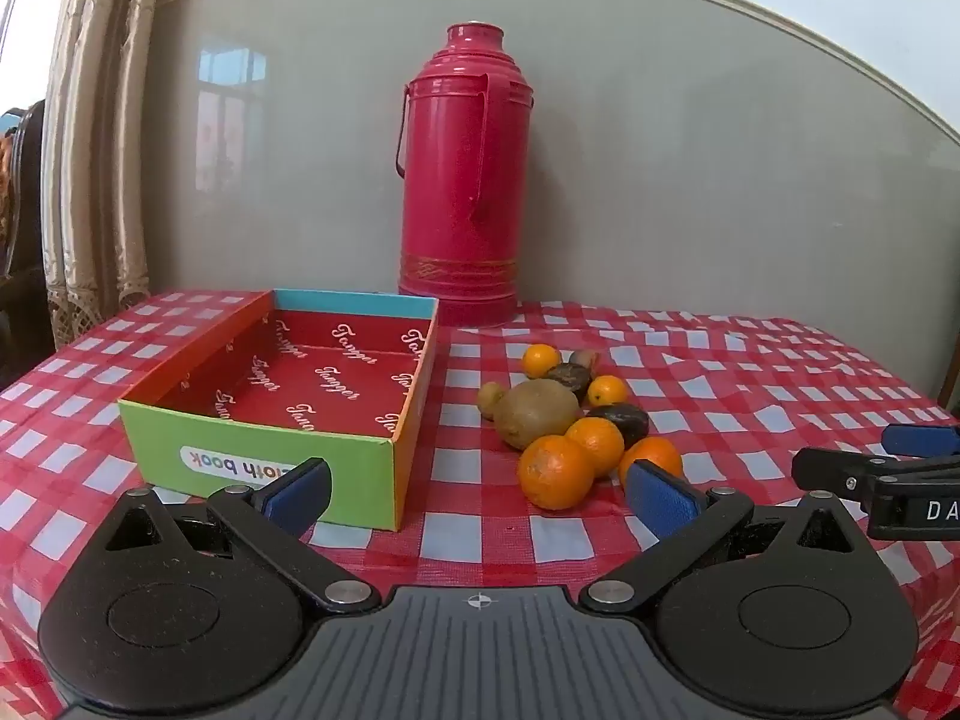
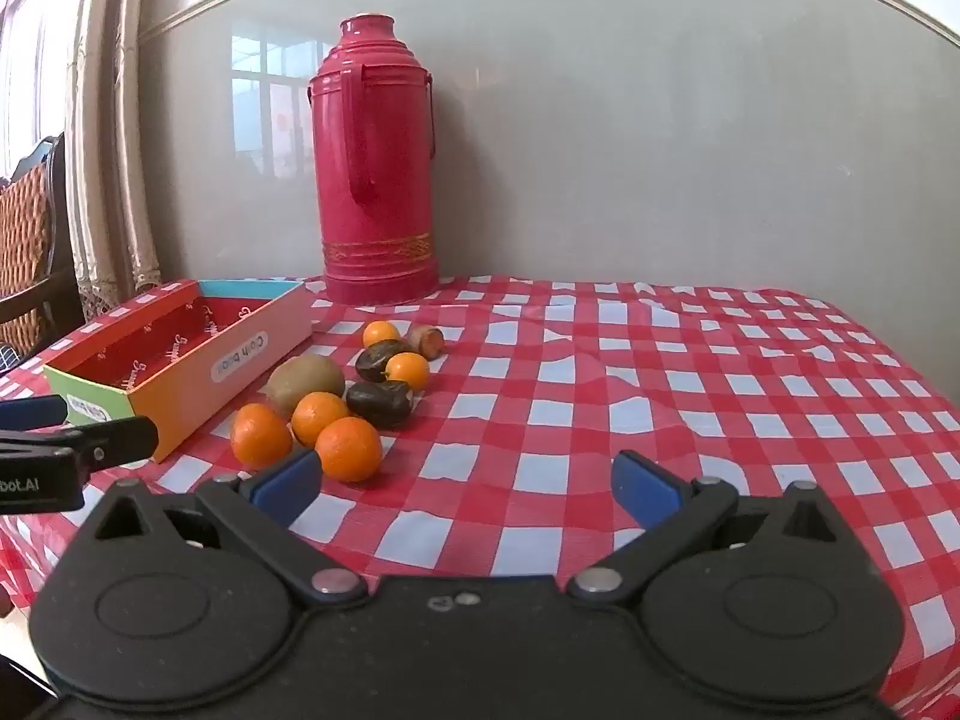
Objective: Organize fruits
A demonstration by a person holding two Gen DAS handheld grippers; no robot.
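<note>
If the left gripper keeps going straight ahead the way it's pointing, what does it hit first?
Probably the big brown kiwi in the fruit pile, though the left gripper might graze the nearest orange mandarin first; depth is unclear.

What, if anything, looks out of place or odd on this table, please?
Nothing is spilled or broken. The fruits lie in a loose pile on the checked tablecloth beside the box, which holds no fruit. The box label reads upside down from the left wrist view. The thermos stands upright.

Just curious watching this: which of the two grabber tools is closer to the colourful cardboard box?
Left. The left gripper hovers open just before the box's near wall. The right gripper, also open, sits farther right, beyond the oranges.
</note>
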